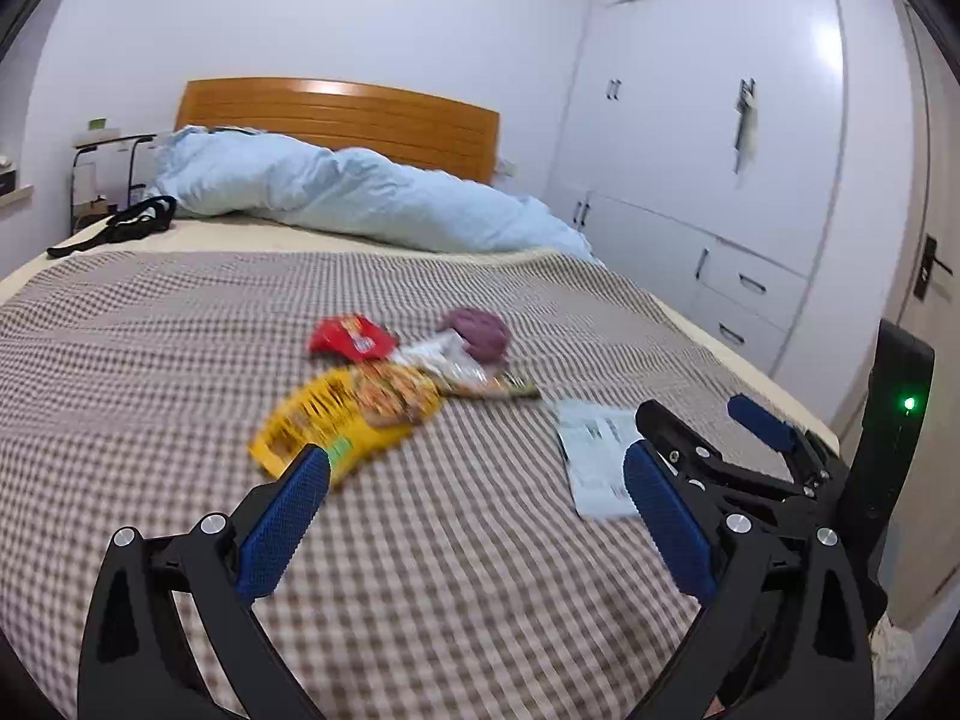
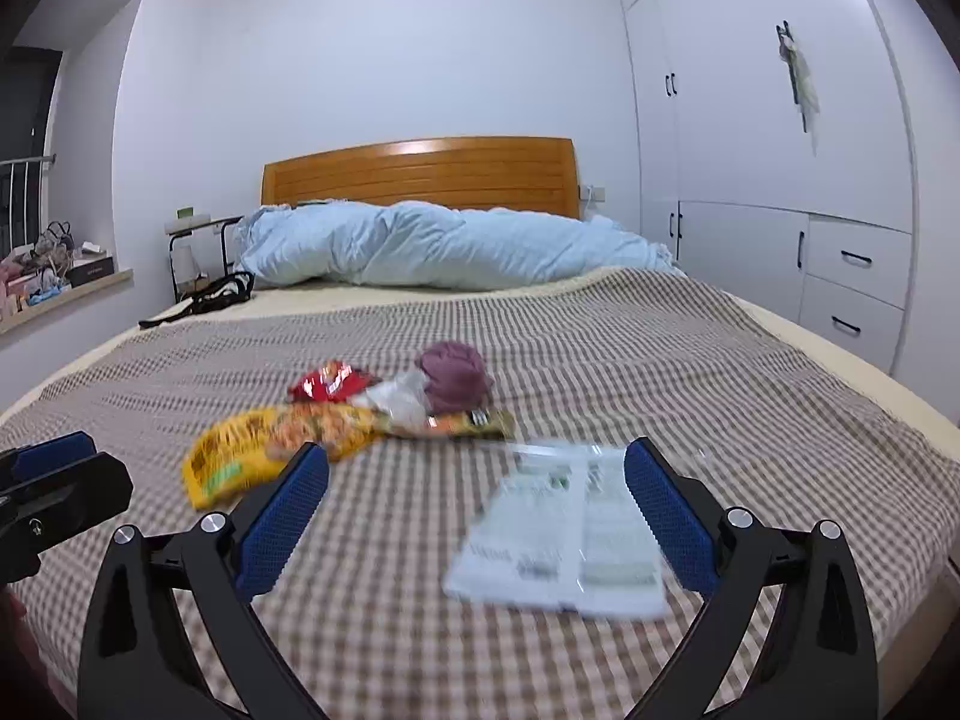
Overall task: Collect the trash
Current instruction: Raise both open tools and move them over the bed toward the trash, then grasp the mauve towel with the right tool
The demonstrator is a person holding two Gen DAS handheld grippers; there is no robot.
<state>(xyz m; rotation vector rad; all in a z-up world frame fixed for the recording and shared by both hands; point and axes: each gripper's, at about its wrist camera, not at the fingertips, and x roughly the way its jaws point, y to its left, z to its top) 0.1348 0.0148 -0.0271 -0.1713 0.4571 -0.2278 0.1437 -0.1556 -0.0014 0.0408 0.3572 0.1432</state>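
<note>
Left wrist view shows my left claw (image 1: 477, 483) spread wide and holding nothing, low above the brown-and-white checked bed cover (image 1: 180, 360), with its left pad just before the crumpled yellow snack bag (image 1: 348, 420). I judge it is aimed there because this bag is the nearest piece of trash on that side. Behind the bag lie a small red shiny wrapper (image 1: 351, 336), a clear crinkled plastic wrapper (image 1: 444, 360) and a purple crumpled ball, maybe paper or cloth (image 1: 477, 330); they touch or overlap each other in one loose heap near the middle of the bed. A flat white printed paper sheet (image 1: 594, 456) lies apart from the heap, to the right. In the right wrist view, my right claw (image 2: 477, 483) is also released and empty, and the white sheet (image 2: 558, 540) sits between its blue pads, so I think each claw takes the trash closest to it. The sheet lies flat on soft fabric, so pinching it may also catch the cover. The pale blue rolled duvet (image 2: 450, 246) and the wooden headboard (image 2: 420, 171) are well apart and not concerned.
</note>
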